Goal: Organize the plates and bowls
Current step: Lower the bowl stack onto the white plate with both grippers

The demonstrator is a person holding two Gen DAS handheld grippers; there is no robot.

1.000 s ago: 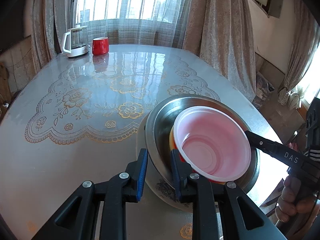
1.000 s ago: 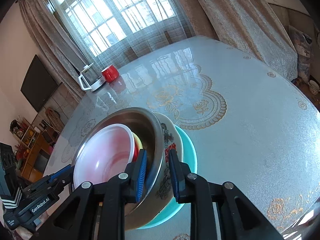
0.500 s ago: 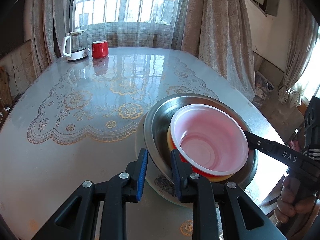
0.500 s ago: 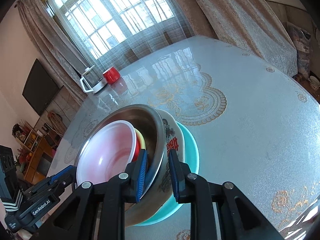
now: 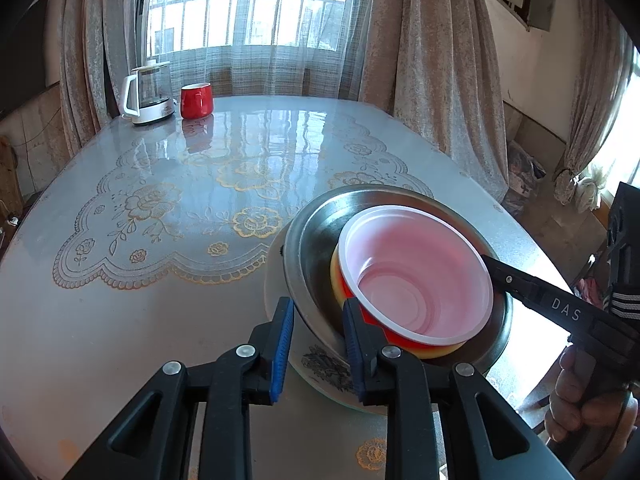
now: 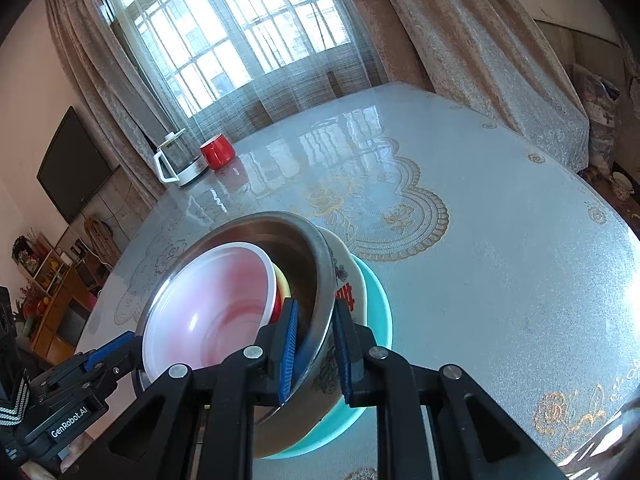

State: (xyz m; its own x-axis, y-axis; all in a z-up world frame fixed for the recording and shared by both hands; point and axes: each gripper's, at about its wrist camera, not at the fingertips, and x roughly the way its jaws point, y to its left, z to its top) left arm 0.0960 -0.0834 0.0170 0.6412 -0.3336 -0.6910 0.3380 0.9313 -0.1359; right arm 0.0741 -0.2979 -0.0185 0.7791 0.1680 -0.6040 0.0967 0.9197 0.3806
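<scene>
My left gripper (image 5: 316, 344) has its fingers closed on the near rim of the steel bowl (image 5: 316, 248), one inside and one outside. My right gripper (image 6: 314, 346) clamps the opposite rim of that same bowl, its fingers having just been closing with the steel wall between them. A pink bowl (image 5: 416, 276) sits nested inside, over a yellow one (image 5: 338, 280). Only the right view shows the teal plate (image 6: 380, 308) under the flowered white bowl (image 6: 352, 280). The stack is at the near edge of the table (image 5: 160, 280); a kettle (image 5: 146, 94) and red mug (image 5: 196, 100) stand far off.
</scene>
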